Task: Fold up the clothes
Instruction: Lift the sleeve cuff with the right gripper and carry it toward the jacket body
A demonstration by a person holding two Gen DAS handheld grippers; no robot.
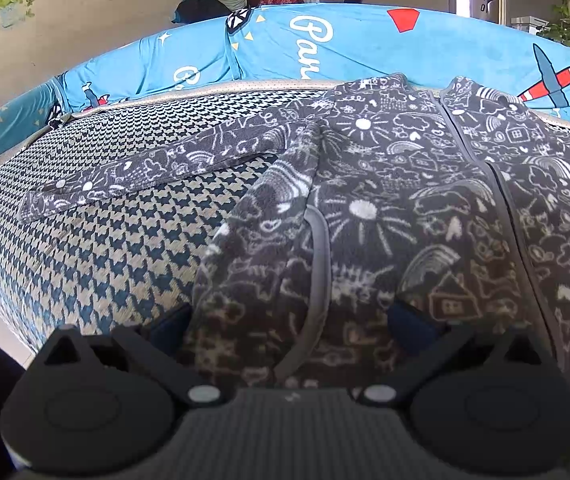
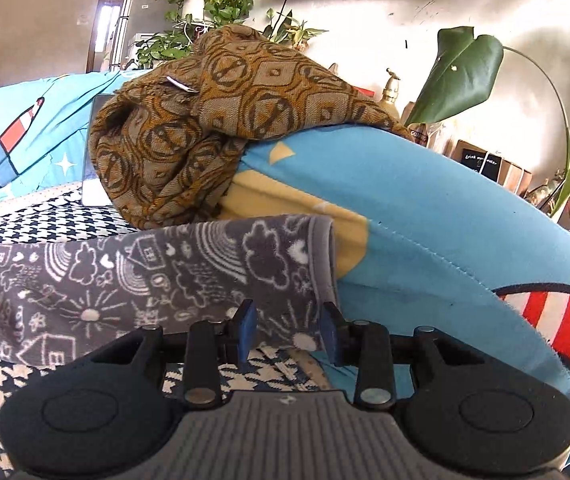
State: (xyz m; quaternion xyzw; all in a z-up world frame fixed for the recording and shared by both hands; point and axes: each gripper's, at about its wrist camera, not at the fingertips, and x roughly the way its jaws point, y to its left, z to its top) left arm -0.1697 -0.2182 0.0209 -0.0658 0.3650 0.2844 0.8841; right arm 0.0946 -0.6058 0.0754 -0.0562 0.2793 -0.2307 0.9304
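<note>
The left claw (image 1: 289, 320) stood wide apart, its blue pads (image 1: 413, 328) pressed into the grey doodle-printed fleece jacket (image 1: 405, 200) bunched between them. The right claw (image 2: 289, 330) was parted, gripping nothing, the jacket's sleeve cuff (image 2: 317, 256) lying just beyond at twelve o'clock. The jacket lay on a houndstooth-covered bed (image 1: 105, 248), blue printed cushions (image 2: 425, 208) behind.

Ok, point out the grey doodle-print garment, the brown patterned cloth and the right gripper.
grey doodle-print garment (image 1: 405, 184): left wrist view, chest panel.
brown patterned cloth (image 2: 221, 120): right wrist view, bundle's middle.
right gripper (image 2: 289, 330): right wrist view, between fingertips.
</note>
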